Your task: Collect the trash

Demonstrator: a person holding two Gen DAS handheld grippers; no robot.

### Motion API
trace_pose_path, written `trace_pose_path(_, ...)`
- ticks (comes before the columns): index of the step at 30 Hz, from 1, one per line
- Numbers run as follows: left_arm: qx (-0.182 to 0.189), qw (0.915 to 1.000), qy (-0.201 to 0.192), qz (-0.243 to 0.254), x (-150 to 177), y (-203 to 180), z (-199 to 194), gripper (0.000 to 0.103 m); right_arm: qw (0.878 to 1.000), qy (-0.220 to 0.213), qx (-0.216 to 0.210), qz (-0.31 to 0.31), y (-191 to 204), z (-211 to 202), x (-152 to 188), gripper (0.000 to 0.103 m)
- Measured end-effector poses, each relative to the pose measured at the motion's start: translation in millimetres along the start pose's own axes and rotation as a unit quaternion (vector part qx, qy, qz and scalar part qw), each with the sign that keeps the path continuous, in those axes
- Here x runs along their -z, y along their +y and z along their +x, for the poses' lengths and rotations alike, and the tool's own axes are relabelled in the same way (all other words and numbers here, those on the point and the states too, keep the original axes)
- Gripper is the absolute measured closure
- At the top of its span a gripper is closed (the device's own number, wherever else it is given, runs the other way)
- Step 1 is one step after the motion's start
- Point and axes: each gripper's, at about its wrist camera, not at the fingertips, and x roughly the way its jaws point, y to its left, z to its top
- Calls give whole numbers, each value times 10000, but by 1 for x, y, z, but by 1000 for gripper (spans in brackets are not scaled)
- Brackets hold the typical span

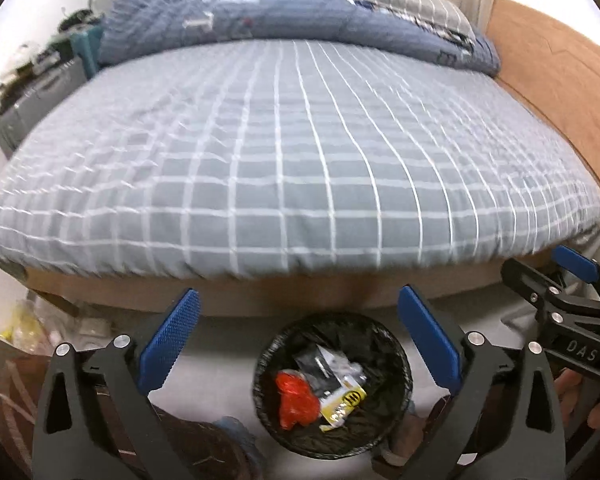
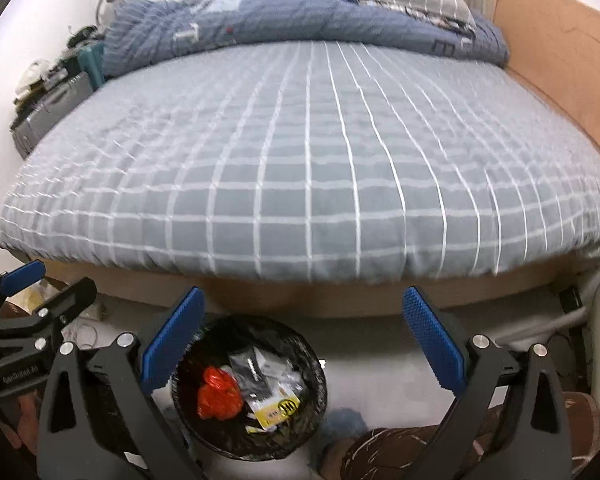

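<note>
1. Two grippers hang above the floor at the foot of the bed, both tipped downward. The left gripper (image 1: 298,334) stands with its jaws spread wide and nothing between them; the right gripper (image 2: 304,338) is likewise agape and empty.
2. Below and between the left gripper's fingers sits the trash bin (image 1: 333,386), a round tub lined with a crinkled, glossy black bag. From the right gripper it lies below and toward its left finger.
3. Inside the bin lie a crumpled red plastic wrapper (image 1: 296,400), a flat yellow packet with a black round mark (image 1: 346,402), and a dark foil sachet (image 1: 320,368) with pale scraps around it.
4. Judged from this, the drop-off step looks finished: trash is in the bin and both jaws are bare.
5. Ahead of both grippers stretches the bed (image 1: 300,152), its grey-blue checked cover soft and slightly rumpled, with a blue duvet (image 1: 300,20) bunched at the far end. No litter shows on it, though motion blur softens detail.
6. Next move, I judge: seek more trash. A yellowish bag heap (image 1: 24,324) lies beyond the left gripper's left finger; whether it is rubbish I cannot tell.
</note>
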Motion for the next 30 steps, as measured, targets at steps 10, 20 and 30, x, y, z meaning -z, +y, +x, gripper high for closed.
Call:
trace_pose_path(10, -185, 9984, -378, -368, -10, 28, -78, 6, 9989, -398, -190, -173, 20, -63, 1, 7)
trace_pose_path(20, -317, 9975, -561, -278, 0, 35, -108, 6, 9990, -411, -79, -178, 26, -84, 14, 7)
trace_pose_path(30, -333, 9980, -484, -214, 5, 32, -106, 6, 9988, -443, -65, -192, 26, -90, 13, 7)
